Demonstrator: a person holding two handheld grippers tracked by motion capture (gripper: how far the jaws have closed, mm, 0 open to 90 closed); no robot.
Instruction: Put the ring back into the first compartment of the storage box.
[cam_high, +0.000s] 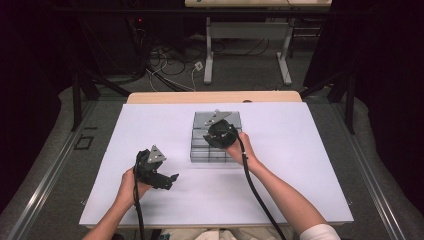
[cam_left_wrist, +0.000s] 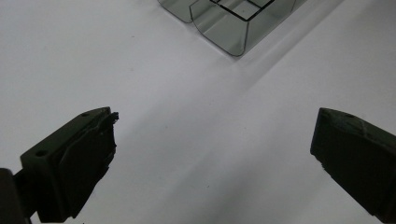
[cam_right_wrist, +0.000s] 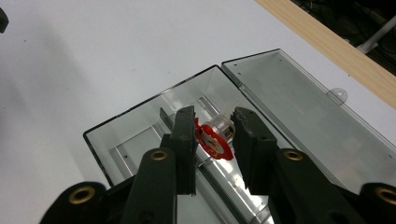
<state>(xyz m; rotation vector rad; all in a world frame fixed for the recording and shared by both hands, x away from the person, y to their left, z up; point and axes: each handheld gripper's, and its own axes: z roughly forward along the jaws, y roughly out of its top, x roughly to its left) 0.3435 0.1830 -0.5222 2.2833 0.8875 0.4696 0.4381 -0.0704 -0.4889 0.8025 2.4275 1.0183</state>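
High view overhead facing forward, gripper views close (sharing clear box (cam_right_wrist: 261, 135))

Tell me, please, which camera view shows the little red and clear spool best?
The right gripper view: the spool sits close up between the right gripper pads, above the open clear box. In the high view the gripper and hand cover that spot over the box; the left gripper view catches a corner of the box.

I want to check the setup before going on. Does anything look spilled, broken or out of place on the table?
Nothing stands out. The clear plastic box lies open on the white table, its lid folded flat beside it. The right gripper holds a small red and clear spool above the box. The left gripper is open over bare table.
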